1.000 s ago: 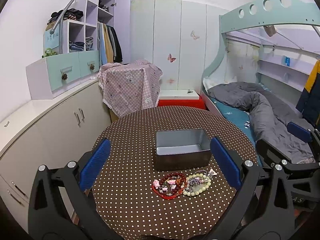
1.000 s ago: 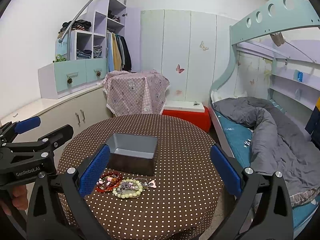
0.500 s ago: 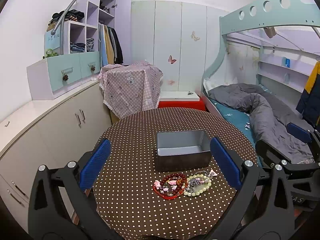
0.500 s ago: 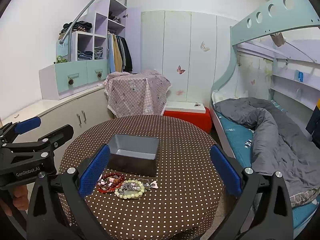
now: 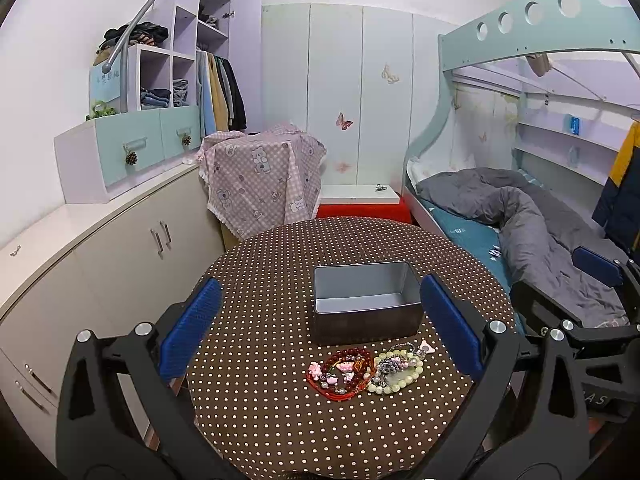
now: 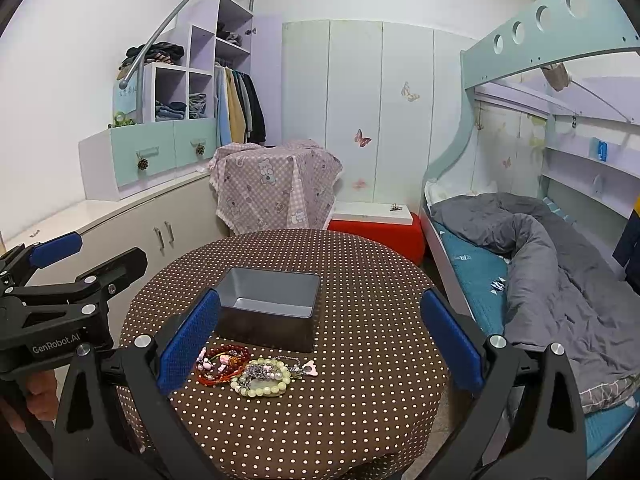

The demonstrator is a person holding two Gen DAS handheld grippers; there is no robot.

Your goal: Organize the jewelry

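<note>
Bedroom furniture, a bunk bed and pale wardrobes, stands behind a round worktop covered with brown white-dotted cloth [image 5: 280, 420], and all the task's things lie on this worktop.

Starting from the left hand-held gripper [image 5: 320, 332]: its blue-padded jaws stand wide apart and hold nothing, and it hangs above the near edge. Straight ahead of it and a little lower lies the tangled heap of bead bracelets, red and pale green, with small pink charms [image 5: 364, 370]. The heap stretches from left to right across the line of the fingers, not along it. Just beyond the heap stands the open grey metal rectangular tin [image 5: 366, 304], which looks empty, though its near inner wall is hidden.

The right hand-held gripper [image 6: 320, 334] is also spread wide and empty; from it the heap [image 6: 252, 372] lies ahead but to the left, near its left pad. So the left one is better centred on the jewelry, I judge.

Compared with half a second ago, almost nothing differs: both views have drifted very slightly, and heap and tin lie where they were.
</note>
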